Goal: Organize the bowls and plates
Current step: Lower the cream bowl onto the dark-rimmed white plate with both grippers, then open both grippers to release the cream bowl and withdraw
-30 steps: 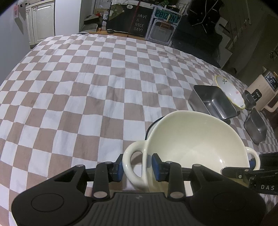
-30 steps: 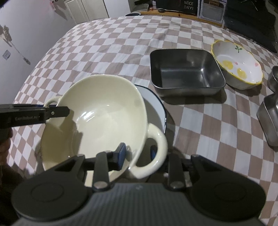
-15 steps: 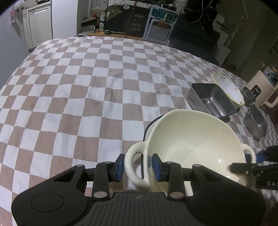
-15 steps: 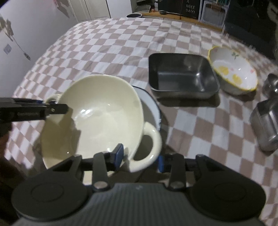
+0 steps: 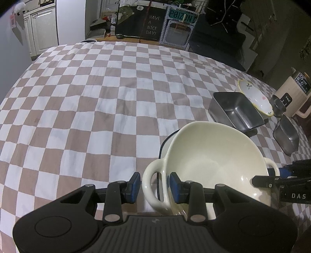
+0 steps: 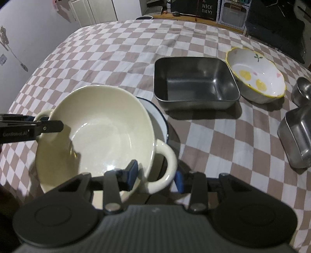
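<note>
A cream ceramic two-handled bowl (image 5: 213,155) sits near the table's (image 5: 97,97) near edge on a white plate with a dark blue rim (image 6: 157,116), and it hides all but one arc of that plate. The left claw (image 5: 154,185) is closed on the bowl's left handle, one blue pad outside the loop and one inside the rim. The right claw (image 6: 155,174) stands open astride the other handle, its pads clear of it. Both claws' bodies block the bowl's near wall and the table edge below. Toward the table's right edge are a square steel tray (image 6: 194,81) and, just beside it, a white scalloped bowl with a yellow rim (image 6: 256,77). A steel container (image 6: 297,136) is cut off by the frame there. Readable writing: "DAS" on the right claw and "GenRobot.AI" on the left. Beyond the far edge, a black board (image 5: 152,25) reads "HAVE A NICE DAY!". A teal sign (image 5: 181,18) shows roughly "P8IZON".
</note>
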Available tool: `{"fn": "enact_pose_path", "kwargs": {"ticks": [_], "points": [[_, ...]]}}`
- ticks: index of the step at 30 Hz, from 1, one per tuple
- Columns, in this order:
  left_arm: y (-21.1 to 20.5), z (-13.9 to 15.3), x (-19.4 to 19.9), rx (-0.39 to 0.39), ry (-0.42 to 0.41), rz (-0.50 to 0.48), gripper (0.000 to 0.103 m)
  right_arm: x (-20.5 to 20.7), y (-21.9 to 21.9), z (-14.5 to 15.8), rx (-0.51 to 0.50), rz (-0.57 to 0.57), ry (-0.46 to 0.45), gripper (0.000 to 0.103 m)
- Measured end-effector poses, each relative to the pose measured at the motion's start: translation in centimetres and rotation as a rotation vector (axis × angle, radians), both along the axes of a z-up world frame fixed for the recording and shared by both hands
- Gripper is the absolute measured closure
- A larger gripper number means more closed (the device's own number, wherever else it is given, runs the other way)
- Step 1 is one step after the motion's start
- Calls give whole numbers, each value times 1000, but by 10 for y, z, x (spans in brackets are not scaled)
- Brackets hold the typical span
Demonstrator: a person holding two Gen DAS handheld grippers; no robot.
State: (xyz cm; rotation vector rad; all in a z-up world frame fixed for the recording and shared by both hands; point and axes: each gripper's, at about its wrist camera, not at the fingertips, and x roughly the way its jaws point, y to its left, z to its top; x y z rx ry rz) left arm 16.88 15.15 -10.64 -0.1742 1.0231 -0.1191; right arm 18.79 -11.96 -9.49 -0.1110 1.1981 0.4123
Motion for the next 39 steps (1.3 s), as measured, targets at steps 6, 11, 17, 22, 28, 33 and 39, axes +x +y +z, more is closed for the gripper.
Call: {"fn": "enact_pose_path", "kwargs": {"ticks": [6, 11, 17, 22, 28, 33, 39], "points": [[-2, 1, 0, 16, 6, -13, 68, 2, 1, 0, -5, -1, -10, 58], [-3, 1, 1, 19, 15, -20, 68, 0, 3, 0, -8, -2, -11, 58], [-8, 2, -1, 28, 21, -42, 68, -4, 3, 0, -15, -8, -10, 58], [-10, 3, -2, 35, 20, -40, 67, -6, 5, 0, -27, -10, -20, 58], [-9, 7, -4, 52, 21, -28, 53, -10, 8, 1, -49, 13, -41, 52], [-11, 12, -8, 67, 15, -24, 35, -13, 4, 2, -46, 8, -51, 43], [-12, 18, -15, 92, 11, -16, 13, -18, 1, 8, -19, 8, -67, 14]]}}
